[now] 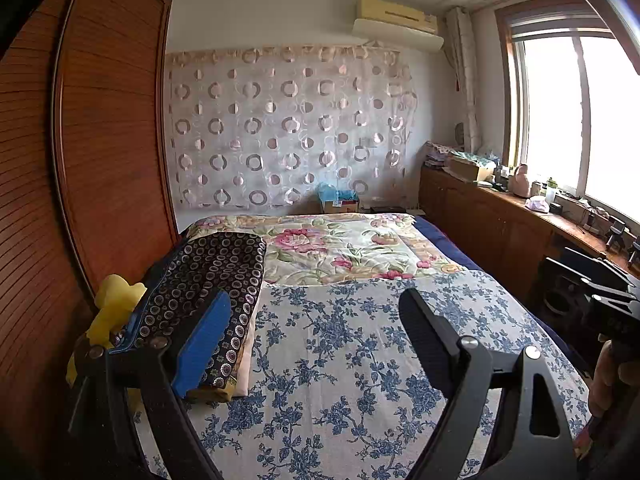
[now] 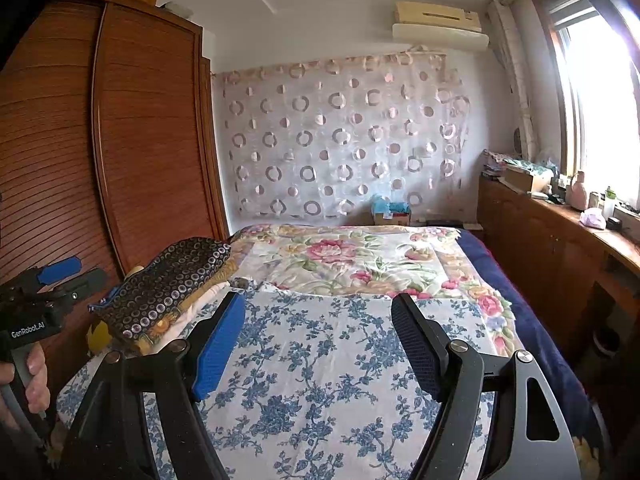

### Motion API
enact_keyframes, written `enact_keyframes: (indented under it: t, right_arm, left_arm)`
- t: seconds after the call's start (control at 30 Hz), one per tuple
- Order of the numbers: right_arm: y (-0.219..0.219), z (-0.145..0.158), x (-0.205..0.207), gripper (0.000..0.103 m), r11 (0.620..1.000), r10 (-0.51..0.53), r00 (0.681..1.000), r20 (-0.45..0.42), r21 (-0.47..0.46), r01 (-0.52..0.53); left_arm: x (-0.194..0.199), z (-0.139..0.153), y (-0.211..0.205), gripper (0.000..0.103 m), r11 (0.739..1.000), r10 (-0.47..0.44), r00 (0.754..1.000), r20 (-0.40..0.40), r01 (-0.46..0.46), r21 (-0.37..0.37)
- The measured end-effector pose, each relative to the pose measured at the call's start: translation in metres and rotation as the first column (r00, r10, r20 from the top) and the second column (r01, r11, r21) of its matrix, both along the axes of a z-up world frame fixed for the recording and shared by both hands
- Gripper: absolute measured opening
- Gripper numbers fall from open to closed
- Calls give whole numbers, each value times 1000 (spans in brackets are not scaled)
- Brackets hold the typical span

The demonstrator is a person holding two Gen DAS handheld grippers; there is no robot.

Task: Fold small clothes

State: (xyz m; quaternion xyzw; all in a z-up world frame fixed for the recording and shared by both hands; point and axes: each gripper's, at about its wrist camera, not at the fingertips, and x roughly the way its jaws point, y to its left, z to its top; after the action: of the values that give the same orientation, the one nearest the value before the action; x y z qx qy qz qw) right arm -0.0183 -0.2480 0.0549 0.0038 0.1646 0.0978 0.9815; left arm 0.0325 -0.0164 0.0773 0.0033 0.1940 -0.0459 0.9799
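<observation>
A stack of folded clothes lies at the left edge of the bed, topped by a dark garment with a ring pattern (image 1: 208, 280), which also shows in the right wrist view (image 2: 168, 284). Cream and yellow folded pieces (image 1: 244, 364) lie under it. My left gripper (image 1: 316, 304) is open and empty, raised above the blue-flowered sheet (image 1: 352, 360), its left finger next to the stack. My right gripper (image 2: 318, 308) is open and empty above the same sheet (image 2: 320, 380). The left gripper also appears at the left of the right wrist view (image 2: 60, 276).
A wooden wardrobe (image 1: 108, 140) stands close along the bed's left side. A pink-flowered quilt (image 1: 340, 244) covers the far half of the bed. A wooden counter (image 1: 500, 208) with clutter runs under the window on the right. A yellow object (image 1: 112, 308) sits beside the stack.
</observation>
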Motion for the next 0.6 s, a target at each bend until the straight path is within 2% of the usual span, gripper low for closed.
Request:
enact_keyframes:
  t: [0.6]
  right_arm:
    - [-5,0,1,77,1000,3,1000,-3,-1,-3]
  left_arm:
    - [-2,-1,-1,87,1000,3,1000,6,-3,-1]
